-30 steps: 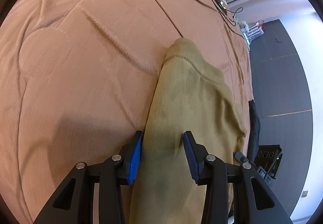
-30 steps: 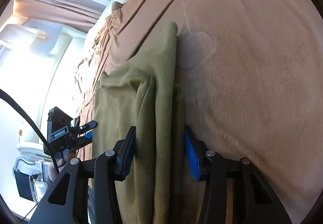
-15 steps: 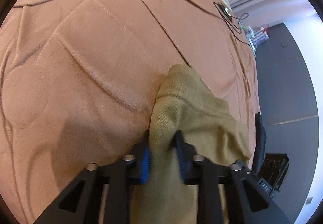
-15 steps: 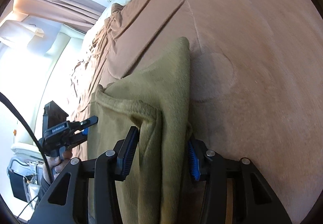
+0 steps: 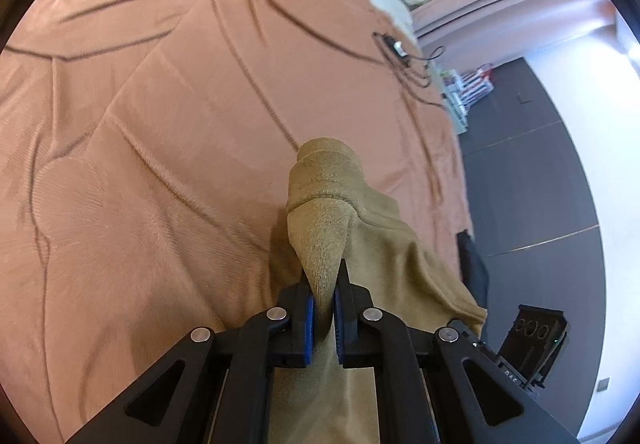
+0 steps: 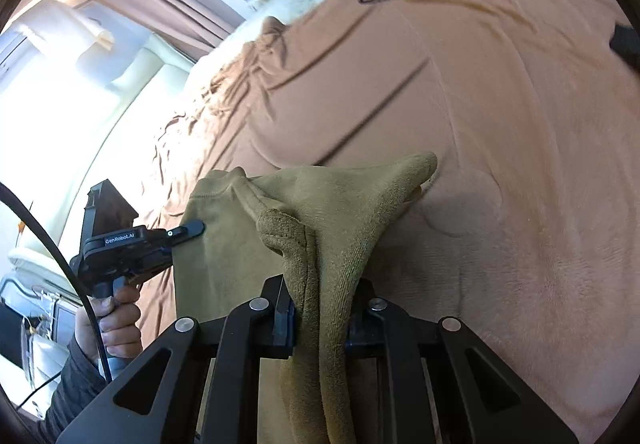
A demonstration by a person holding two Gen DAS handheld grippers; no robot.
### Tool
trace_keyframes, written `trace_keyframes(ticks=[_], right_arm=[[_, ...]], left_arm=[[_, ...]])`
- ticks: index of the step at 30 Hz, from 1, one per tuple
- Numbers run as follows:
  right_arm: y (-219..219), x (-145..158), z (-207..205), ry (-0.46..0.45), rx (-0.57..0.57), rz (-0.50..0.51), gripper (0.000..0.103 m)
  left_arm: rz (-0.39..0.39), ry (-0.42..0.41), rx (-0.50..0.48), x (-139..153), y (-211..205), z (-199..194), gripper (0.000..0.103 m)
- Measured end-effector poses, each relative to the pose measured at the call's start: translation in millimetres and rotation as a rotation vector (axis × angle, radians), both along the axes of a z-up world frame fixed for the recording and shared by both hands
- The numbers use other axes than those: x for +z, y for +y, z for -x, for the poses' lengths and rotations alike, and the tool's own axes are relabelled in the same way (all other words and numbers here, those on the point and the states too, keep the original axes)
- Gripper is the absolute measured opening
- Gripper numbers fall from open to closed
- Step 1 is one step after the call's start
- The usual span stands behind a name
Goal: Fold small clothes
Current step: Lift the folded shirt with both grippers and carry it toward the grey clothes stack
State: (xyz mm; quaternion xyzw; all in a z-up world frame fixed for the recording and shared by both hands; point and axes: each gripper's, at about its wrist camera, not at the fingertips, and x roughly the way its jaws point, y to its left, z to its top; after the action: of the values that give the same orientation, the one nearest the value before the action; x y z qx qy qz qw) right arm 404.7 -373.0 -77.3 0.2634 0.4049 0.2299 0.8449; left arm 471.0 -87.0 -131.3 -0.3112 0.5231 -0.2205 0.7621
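A soft olive-green knitted garment (image 5: 340, 204) lies on a bed covered by a wrinkled salmon-pink bedspread (image 5: 160, 124), and both grippers have just taken hold of its near edge. A second ago the jaws of each stood apart over the flat cloth; they have just been closing, and now the left gripper (image 5: 323, 308) pinches a bunched ridge of the fabric between its blue pads, while the right gripper (image 6: 320, 320) is clamped on a thicker gathered fold with a hem curling above it. The cloth, flat on the bedspread before, now peaks up from each grip into a tent, its far corner (image 6: 424, 160) apparently resting on the bed. In the right wrist view the person's hand (image 6: 108, 320) holds the left gripper's handle at the garment's other side. With both ends secured and raised, the near edge looks ready to be carried over toward the far edge to make a fold.
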Motion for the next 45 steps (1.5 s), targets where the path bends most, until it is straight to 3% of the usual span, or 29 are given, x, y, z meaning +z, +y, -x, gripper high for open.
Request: trace_keyframes(ticks=[12, 24, 35, 45], right_arm=[[5, 52, 81, -0.170, -0.008, 0.004, 0.012], [14, 87, 173, -0.316, 0.011, 0.031, 0.012], [49, 122, 204, -0.404, 0.082, 0.034, 0.012], [101, 134, 211, -0.474, 0.180, 0.062, 0.012]], left_arm=[[0.075, -0.148, 0.020, 71, 32, 59, 0.007], [0.131, -0.275, 0.055, 123, 66, 122, 0.007], [0.182, -0.438, 0.142, 183, 148, 198, 0.007], [0.176, -0.519, 0.234, 209, 233, 253, 0.007]])
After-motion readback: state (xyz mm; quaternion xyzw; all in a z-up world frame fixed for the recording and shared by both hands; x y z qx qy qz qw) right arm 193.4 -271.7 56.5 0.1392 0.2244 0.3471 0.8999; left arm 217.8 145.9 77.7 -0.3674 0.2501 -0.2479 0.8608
